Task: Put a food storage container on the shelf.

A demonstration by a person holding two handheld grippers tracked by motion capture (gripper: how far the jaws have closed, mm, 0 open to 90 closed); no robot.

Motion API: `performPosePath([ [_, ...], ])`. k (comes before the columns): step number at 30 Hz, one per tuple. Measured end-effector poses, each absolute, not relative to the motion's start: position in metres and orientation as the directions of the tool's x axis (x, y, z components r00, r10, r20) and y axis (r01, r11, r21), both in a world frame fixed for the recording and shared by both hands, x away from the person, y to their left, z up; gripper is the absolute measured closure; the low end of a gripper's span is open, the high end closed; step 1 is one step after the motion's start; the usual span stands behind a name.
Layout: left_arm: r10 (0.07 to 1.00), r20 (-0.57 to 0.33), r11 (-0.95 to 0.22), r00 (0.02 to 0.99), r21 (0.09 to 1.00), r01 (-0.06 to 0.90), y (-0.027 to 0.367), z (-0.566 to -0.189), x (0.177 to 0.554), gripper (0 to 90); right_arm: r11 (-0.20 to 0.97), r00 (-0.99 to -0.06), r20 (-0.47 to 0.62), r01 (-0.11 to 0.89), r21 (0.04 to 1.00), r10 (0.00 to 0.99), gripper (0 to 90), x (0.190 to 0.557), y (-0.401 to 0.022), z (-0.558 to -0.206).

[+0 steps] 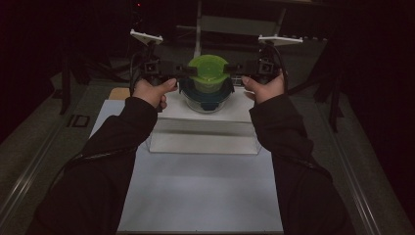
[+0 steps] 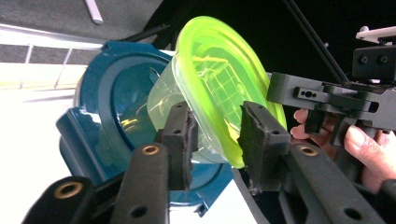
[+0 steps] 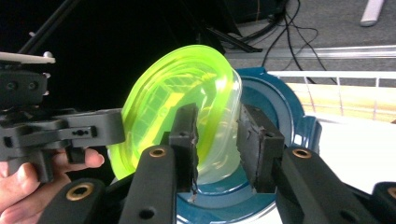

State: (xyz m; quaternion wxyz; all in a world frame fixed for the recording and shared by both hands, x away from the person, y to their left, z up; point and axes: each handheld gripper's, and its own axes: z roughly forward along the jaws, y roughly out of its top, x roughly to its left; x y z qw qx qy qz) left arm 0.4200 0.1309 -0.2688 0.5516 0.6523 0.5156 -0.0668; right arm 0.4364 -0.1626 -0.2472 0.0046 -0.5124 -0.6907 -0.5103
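A small clear tub with a neon green lid (image 1: 208,71) rests tilted on top of a larger container with a dark blue clip lid (image 1: 207,95). My left gripper (image 1: 192,71) reaches in from the left and my right gripper (image 1: 228,68) from the right. In the left gripper view the green lid's rim (image 2: 224,88) stands between my left gripper's (image 2: 217,116) spread jaws, and the pads are not pressing on it. In the right gripper view the tub (image 3: 187,93) likewise sits between my right gripper's (image 3: 220,116) parted jaws, above the blue lid (image 3: 275,102).
Both containers stand on a raised white box (image 1: 205,129) at the far end of a white mat (image 1: 200,191). A wooden board (image 1: 117,93) lies at the mat's far left corner. Dark floor, stands and cables surround the table.
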Motion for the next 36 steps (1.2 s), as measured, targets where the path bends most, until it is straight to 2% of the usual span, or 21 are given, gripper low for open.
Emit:
performPosePath([
  [2,0.608,-0.644,0.13,0.465,0.659,0.741,0.129,-0.269,0.421,56.9,-0.045,-0.47,0.53,0.717,0.695,0.706,62.7,0.44,-0.161,-0.246],
  [6,0.614,-0.64,0.129,0.463,0.659,0.741,0.129,-0.269,0.423,49.1,-0.06,-0.469,0.52,0.699,0.713,0.714,47.2,0.443,-0.161,-0.244],
  [9,0.632,-0.62,0.111,0.465,0.667,0.737,0.128,-0.269,0.423,46.7,-0.05,-0.48,0.501,0.685,0.727,0.72,39.9,0.441,-0.161,-0.244],
  [11,0.636,-0.617,0.115,0.463,0.669,0.734,0.129,-0.269,0.422,35.7,-0.04,-0.492,0.497,0.681,0.731,0.715,35.5,0.44,-0.16,-0.244],
  [13,0.63,-0.611,0.103,0.48,0.678,0.728,0.13,-0.269,0.422,31.4,-0.031,-0.504,0.489,0.672,0.74,0.712,30.2,0.438,-0.16,-0.244],
  [14,0.616,-0.615,0.101,0.492,0.682,0.725,0.13,-0.27,0.421,26.2,-0.022,-0.518,0.487,0.669,0.743,0.704,28.0,0.437,-0.159,-0.244],
  [16,0.617,-0.607,0.109,0.501,0.696,0.71,0.13,-0.269,0.42,24.6,-0.012,-0.531,0.478,0.66,0.751,0.7,25.0,0.436,-0.159,-0.244],
  [18,0.619,-0.593,0.113,0.515,0.716,0.689,0.13,-0.268,0.418,18.3,0.009,-0.55,0.468,0.654,0.756,0.692,20.1,0.434,-0.158,-0.244],
  [21,0.619,-0.58,0.131,0.53,0.741,0.659,0.131,-0.268,0.417,13.1,0.02,-0.563,0.456,0.644,0.765,0.69,19.3,0.432,-0.159,-0.244],
  [24,0.597,-0.588,0.139,0.545,0.745,0.652,0.135,-0.271,0.417,2.3,0.018,-0.568,0.461,0.643,0.766,0.682,18.9,0.43,-0.161,-0.244],
  [30,0.608,-0.551,0.121,0.572,0.776,0.618,0.139,-0.275,0.412,1.6,0.02,-0.576,0.455,0.634,0.773,0.679,18.3,0.425,-0.162,-0.247],
  [36,0.629,-0.473,0.073,0.617,0.826,0.559,0.14,-0.279,0.394,1.0,0.026,-0.589,0.456,0.63,0.776,0.667,18.3,0.416,-0.167,-0.254],
])
